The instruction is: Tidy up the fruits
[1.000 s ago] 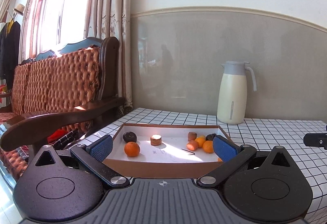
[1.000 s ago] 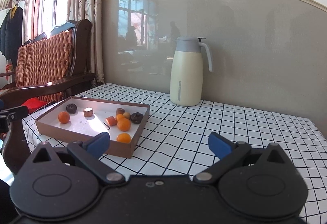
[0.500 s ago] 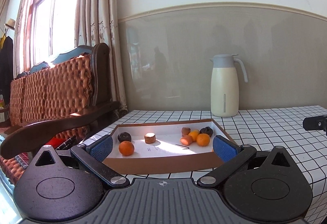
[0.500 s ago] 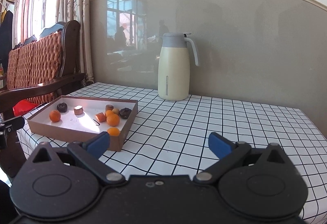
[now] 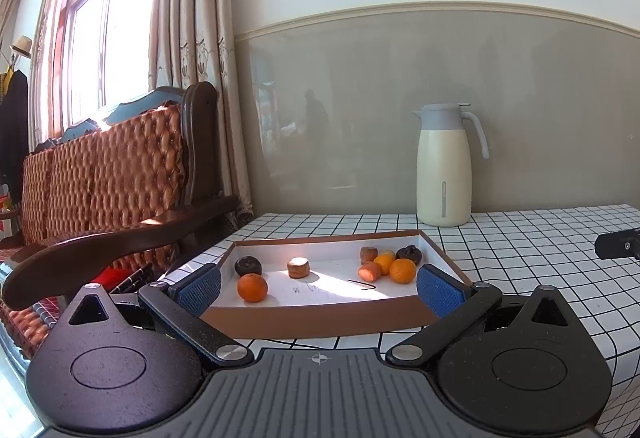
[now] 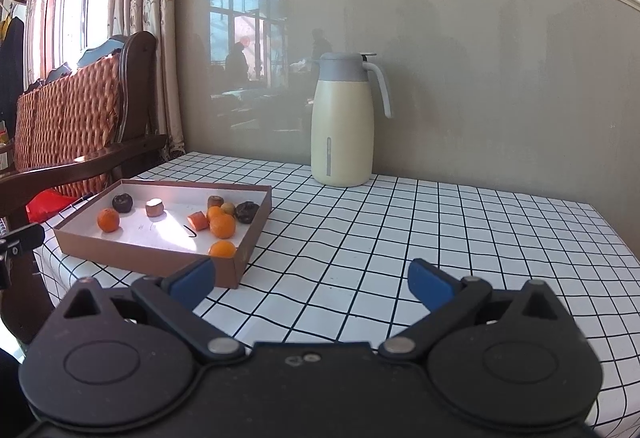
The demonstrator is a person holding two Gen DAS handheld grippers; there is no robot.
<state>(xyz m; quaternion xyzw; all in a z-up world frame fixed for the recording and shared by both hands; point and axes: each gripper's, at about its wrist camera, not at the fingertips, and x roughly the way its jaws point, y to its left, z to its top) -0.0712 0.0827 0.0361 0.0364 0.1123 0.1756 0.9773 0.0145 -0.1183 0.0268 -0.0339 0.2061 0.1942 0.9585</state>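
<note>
Both tools, left tool & right tool, wide, empty; round oranges could roll when nudged in box.

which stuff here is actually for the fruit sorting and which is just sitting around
For the job:
box
oranges
dark fruits
left gripper, open
right gripper, open

Just lying about:
jug
checked tablecloth
sofa
curtain

box near wall hides front orange
</note>
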